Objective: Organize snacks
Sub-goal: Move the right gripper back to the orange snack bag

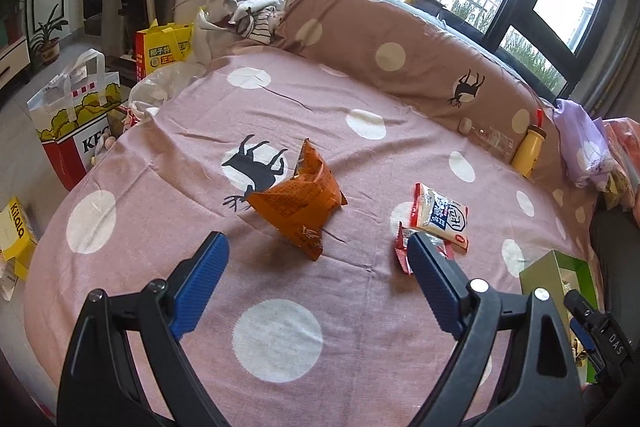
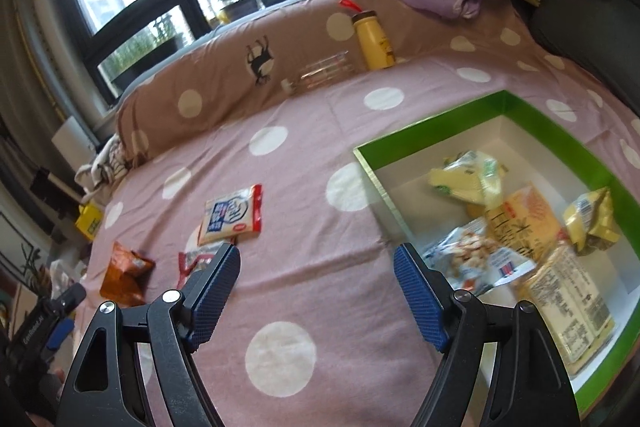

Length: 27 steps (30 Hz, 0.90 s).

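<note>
- Since both claws hang empty over the bedspread [image 1: 352,307], the left gripper [image 1: 318,247] stands wide apart; the right gripper [image 2: 318,257] is likewise apart, nothing between its pads.
- Beyond, the orange packet [image 1: 298,197], red wrapper [image 1: 404,253] and white packet [image 1: 440,217] lie loose, probably awaiting pickup.
- Rightward, the green box [image 2: 532,115] already gathers sorted snacks.

Bedsheet [image 1: 192,155] is matt woven cloth, pink with white dots, lightly creased; brown bolster [image 1: 400,59] is the same soft matt fabric. Orange snack bag [image 1: 300,199] is crinkled glossy foil-like film, white packet [image 1: 440,215] and red wrapper [image 1: 403,251] are shiny plastic, and the green box [image 2: 480,107] looks like smooth card with a matt white inside. Gripper fingers [image 1: 200,275] have ribbed blue rubbery-looking pads on matt black plastic with small shiny metal pins; yellow bottle [image 2: 372,41] is smooth plastic.
</note>
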Each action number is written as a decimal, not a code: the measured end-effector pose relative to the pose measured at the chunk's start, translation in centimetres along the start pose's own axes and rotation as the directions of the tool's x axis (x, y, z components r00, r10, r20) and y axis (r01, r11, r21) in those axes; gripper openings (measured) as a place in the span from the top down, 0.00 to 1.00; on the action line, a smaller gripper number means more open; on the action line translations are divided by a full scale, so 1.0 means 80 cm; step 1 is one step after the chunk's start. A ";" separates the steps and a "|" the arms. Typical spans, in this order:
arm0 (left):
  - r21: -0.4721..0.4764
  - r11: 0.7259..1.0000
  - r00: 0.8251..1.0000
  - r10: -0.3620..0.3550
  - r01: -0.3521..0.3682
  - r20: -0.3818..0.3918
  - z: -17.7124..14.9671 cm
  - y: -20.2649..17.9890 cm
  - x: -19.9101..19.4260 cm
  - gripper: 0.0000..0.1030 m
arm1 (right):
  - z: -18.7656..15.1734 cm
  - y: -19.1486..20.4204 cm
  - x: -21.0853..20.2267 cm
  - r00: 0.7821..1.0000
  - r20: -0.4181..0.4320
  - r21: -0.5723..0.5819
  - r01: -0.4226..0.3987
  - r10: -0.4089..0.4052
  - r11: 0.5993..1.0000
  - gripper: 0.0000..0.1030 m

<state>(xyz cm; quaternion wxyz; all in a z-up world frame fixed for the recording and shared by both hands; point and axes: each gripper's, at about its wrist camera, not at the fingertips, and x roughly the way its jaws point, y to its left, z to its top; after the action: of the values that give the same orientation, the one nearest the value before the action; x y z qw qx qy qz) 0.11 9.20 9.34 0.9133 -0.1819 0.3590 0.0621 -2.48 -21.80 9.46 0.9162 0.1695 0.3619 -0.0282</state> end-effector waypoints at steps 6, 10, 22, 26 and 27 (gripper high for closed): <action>-0.029 0.999 1.000 -0.022 0.021 -0.019 0.002 0.009 0.002 0.05 | -0.013 0.028 0.017 0.997 -0.056 -0.064 -0.053 0.049 0.997 0.23; -0.039 0.999 0.999 -0.016 0.015 -0.028 0.004 0.014 0.006 0.03 | -0.021 0.039 0.026 0.994 -0.087 -0.085 -0.079 0.071 0.993 0.16; -0.089 0.996 0.999 -0.007 0.003 -0.043 0.009 0.035 0.013 0.02 | -0.034 0.065 0.043 0.984 -0.147 -0.119 -0.120 0.102 0.986 0.08; -0.093 0.996 0.999 0.002 -0.005 -0.035 0.008 0.037 0.019 0.02 | -0.036 0.066 0.047 0.980 -0.161 -0.109 -0.132 0.113 0.985 0.08; -0.099 0.995 0.999 -0.002 -0.002 -0.039 0.008 0.039 0.020 0.02 | -0.036 0.065 0.047 0.978 -0.167 -0.101 -0.140 0.122 0.985 0.08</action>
<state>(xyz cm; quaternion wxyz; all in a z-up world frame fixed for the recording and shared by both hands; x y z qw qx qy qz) 0.98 12.34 7.78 0.8959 -0.2282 0.3733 0.0764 -0.66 -15.67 6.48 0.8920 0.1429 0.4236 0.0663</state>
